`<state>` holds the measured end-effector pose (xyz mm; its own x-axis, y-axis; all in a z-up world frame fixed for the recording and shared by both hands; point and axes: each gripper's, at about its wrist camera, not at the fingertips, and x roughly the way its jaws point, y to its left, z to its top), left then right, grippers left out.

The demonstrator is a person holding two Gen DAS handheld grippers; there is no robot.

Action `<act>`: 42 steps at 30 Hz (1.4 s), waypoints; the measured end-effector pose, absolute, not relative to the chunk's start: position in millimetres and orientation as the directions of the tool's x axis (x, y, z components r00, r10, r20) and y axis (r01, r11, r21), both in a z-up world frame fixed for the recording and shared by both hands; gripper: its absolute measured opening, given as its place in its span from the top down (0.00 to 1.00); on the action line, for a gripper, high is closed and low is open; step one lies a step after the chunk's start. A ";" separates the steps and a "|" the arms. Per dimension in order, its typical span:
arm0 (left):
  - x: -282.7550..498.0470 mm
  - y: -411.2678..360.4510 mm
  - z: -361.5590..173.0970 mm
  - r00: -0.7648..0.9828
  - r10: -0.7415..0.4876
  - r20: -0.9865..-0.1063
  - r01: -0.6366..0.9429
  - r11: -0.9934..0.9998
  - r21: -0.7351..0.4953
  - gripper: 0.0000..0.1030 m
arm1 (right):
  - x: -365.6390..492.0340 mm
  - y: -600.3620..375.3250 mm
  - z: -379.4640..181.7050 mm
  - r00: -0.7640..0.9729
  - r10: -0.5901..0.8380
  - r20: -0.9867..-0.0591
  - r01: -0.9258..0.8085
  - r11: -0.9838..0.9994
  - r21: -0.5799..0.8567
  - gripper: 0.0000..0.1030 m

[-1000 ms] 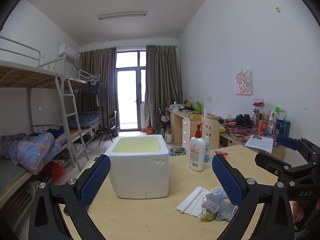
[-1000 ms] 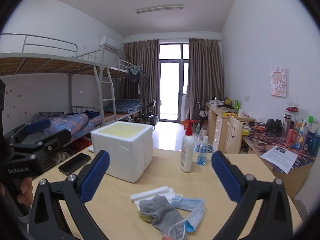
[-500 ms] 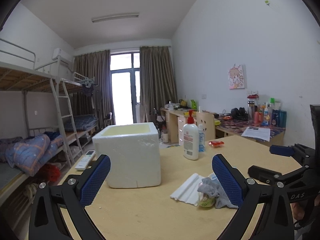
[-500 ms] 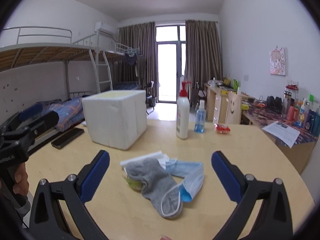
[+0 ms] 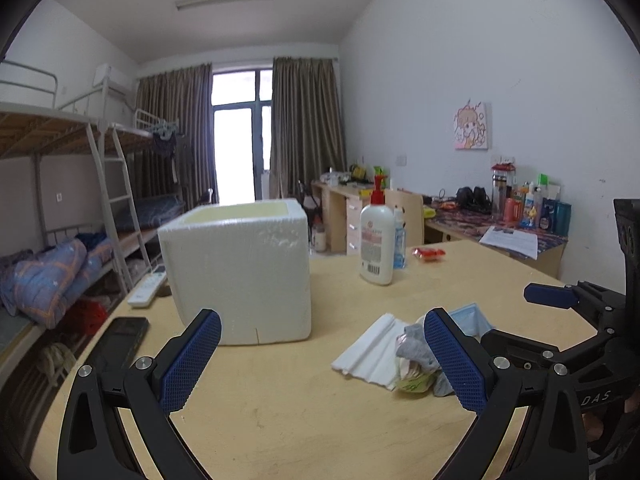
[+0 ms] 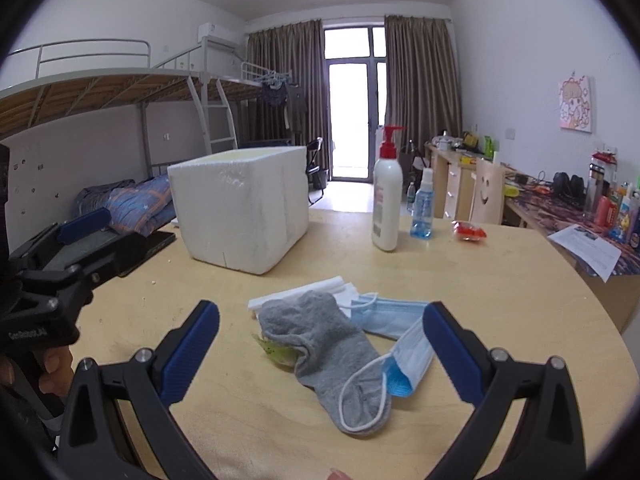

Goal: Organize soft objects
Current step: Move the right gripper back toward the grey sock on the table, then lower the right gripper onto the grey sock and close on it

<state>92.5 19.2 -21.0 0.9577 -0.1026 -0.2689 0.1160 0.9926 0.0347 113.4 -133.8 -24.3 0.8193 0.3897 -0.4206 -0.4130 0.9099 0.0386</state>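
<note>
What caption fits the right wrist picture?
Open right claw hovers over a gray sock and blue masks near the foam box.

White walls (image 5: 420, 92); brown curtains (image 6: 420, 80) being drawn aside from glass door (image 6: 354, 100); bunk beds (image 6: 120, 80) being lined along left wall; desks (image 5: 340, 204) right.

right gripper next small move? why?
Probably lower the right gripper onto the grey sock: its jaws are open and empty, the sock lies on top of the pile between them, and the foam box stands open-topped behind.
</note>
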 end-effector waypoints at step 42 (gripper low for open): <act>150.6 27.8 -44.9 0.893 -0.132 -0.430 0.143 0.990 -0.009 0.01 | 169.1 -126.4 -52.2 0.604 0.485 -0.633 -0.445 0.864 0.237 0.93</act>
<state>150.6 27.8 -44.9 0.8931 -0.1325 -0.4299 0.1427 0.9897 -0.0086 169.1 -126.4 -52.2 0.6035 0.4847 -0.6331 -0.4452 0.8636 0.2367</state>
